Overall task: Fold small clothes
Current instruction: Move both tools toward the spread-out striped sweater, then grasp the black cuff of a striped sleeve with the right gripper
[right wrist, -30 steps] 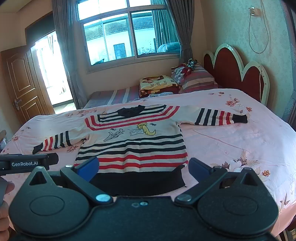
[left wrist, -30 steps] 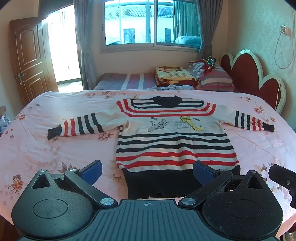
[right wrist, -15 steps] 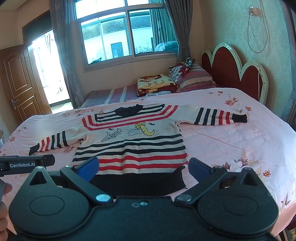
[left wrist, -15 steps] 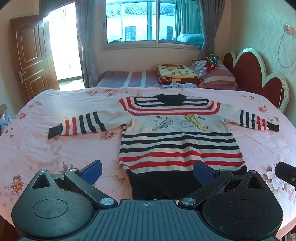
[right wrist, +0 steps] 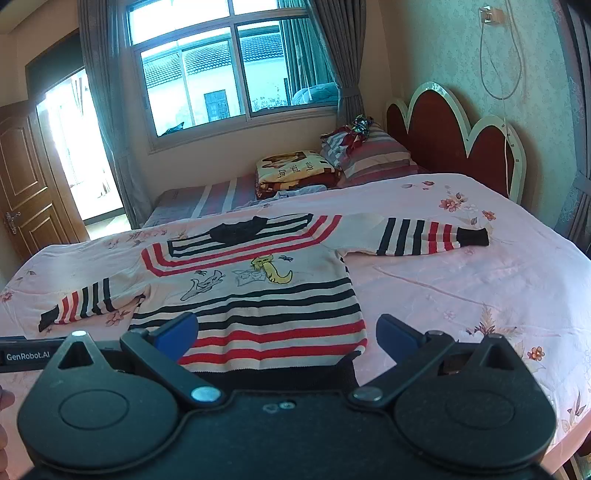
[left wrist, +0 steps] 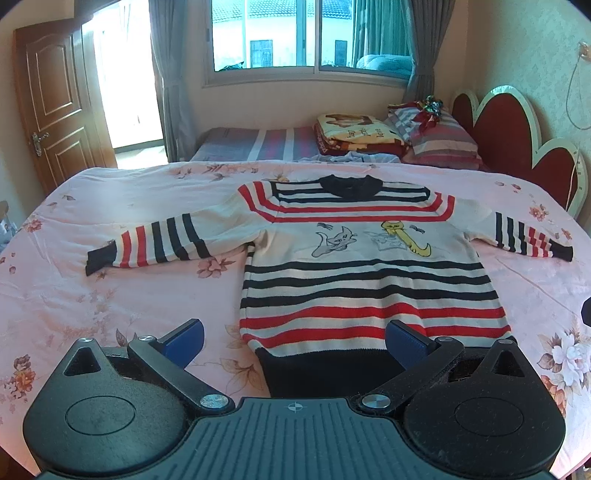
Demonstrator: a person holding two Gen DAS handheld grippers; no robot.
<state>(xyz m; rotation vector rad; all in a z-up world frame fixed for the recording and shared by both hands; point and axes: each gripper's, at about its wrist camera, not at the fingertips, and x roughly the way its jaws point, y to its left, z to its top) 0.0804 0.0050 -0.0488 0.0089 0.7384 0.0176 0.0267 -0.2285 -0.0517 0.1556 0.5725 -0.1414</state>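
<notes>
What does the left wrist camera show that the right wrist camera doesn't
Only the left wrist view centres the sweater's black hem between its open jaws, and shows the door handle. Only the right wrist view shows the other gripper's GenRobot.AI label and a wall cable. Both show the striped sweater spread flat on the pink bedspread, sleeves out, and the folded blanket.

Sunlit window (left wrist: 314,35), wooden door (left wrist: 55,107), red headboard (right wrist: 454,136)
</notes>
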